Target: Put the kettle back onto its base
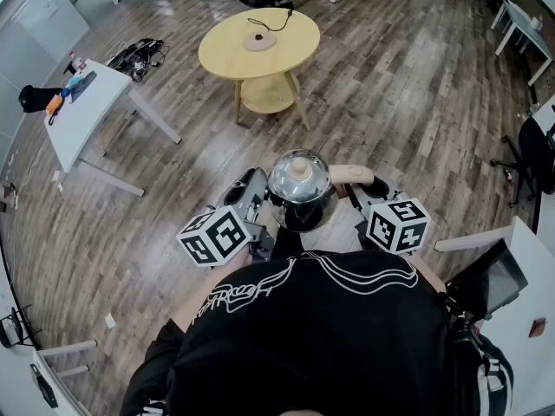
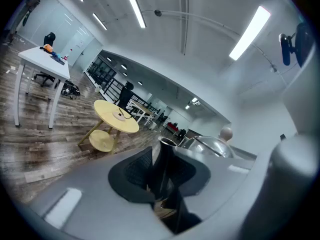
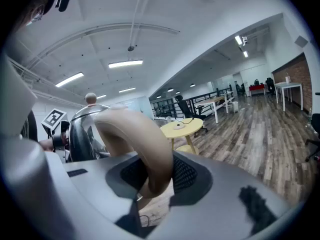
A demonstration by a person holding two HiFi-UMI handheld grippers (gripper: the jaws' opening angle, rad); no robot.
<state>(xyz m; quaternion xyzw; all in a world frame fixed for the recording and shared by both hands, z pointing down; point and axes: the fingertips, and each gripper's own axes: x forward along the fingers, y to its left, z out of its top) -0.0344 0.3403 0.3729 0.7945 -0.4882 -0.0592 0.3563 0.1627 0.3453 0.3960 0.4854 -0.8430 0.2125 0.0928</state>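
A shiny steel kettle point(image 1: 299, 189) with a pale knob on its lid hangs in the air close to my body, held between both grippers. My left gripper point(image 1: 260, 199) is shut on the kettle's dark spout point(image 2: 162, 164). My right gripper point(image 1: 360, 189) is shut on the beige curved handle point(image 3: 140, 144). The kettle's round base point(image 1: 259, 42), with a black cord, lies on the yellow round table point(image 1: 286, 55) far ahead. That base also shows small in the left gripper view point(image 2: 119, 116) and in the right gripper view point(image 3: 178, 125).
A white table point(image 1: 82, 111) with small items stands at the left, a black bag point(image 1: 134, 55) on the floor behind it. An office chair point(image 1: 529, 154) and a white desk edge point(image 1: 529, 310) are at the right. Wood floor lies between me and the yellow table.
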